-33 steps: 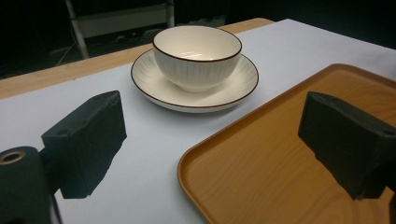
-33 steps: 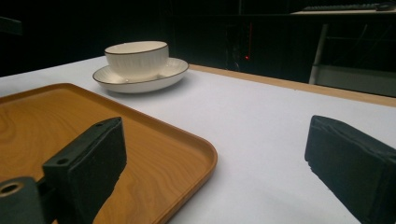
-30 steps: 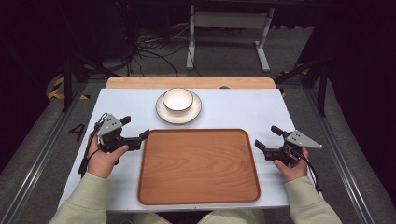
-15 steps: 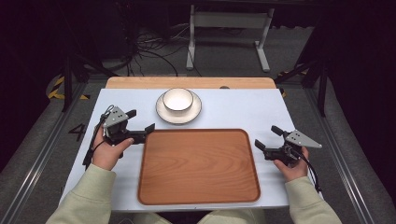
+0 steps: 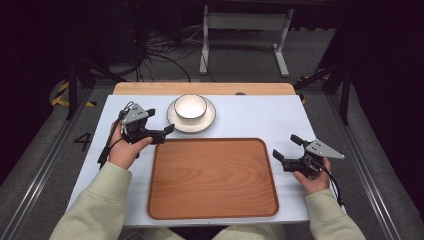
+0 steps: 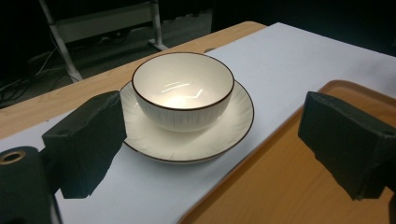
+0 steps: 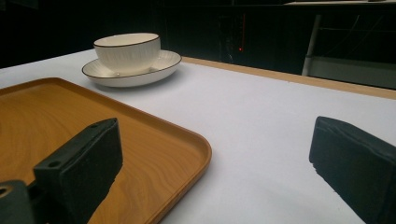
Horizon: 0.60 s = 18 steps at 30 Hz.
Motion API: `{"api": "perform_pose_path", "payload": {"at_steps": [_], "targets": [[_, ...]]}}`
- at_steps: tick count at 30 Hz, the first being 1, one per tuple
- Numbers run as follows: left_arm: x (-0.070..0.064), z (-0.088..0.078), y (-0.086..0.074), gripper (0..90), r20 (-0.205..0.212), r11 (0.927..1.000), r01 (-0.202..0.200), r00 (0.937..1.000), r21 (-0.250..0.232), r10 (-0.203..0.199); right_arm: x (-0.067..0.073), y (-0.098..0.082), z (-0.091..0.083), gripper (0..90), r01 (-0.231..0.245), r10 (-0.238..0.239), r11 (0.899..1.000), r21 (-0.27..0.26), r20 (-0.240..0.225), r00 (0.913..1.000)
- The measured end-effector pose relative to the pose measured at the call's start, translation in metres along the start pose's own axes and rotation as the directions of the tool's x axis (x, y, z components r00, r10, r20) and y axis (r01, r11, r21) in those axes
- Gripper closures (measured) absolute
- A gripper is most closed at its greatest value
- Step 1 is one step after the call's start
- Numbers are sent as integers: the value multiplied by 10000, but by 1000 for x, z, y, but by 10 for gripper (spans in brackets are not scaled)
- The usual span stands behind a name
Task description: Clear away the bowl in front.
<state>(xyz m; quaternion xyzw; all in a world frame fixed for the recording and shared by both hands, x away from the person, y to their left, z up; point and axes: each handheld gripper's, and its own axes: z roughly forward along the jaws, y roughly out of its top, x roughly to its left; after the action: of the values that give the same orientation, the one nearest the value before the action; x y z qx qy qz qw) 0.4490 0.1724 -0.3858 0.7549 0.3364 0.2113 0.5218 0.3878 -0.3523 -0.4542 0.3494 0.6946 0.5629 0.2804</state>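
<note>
A white bowl with a dark rim stands on a white plate at the back middle of the table. In front of them lies an empty wooden tray. My left gripper is open just left of the plate, its jaws pointing at it. In the left gripper view the bowl and plate sit between and beyond the open jaws of the left gripper, with the tray at lower right. My right gripper is open beside the tray's right edge. From the right gripper, the tray corner and the bowl lie ahead.
The pale table top ends in a wooden strip along its far edge. Beyond it are a dark floor with cables and a metal stand. Bare table shows right of the plate.
My left gripper has moved forward and to the right, closer to the plate. The right gripper, bowl, plate and tray have stayed put.
</note>
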Motion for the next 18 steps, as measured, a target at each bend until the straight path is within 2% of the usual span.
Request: {"api": "perform_pose_path", "payload": {"at_steps": [6,18], "targets": [[2,12,7,89,122,9997,-140,9998,175,138,0,0,0,25,-4,4,10000,21,28,10000],[7,30,22,92,342,9997,-76,9994,232,68,1,0,0,18,40,-40,10000,17,71,10000]]}}
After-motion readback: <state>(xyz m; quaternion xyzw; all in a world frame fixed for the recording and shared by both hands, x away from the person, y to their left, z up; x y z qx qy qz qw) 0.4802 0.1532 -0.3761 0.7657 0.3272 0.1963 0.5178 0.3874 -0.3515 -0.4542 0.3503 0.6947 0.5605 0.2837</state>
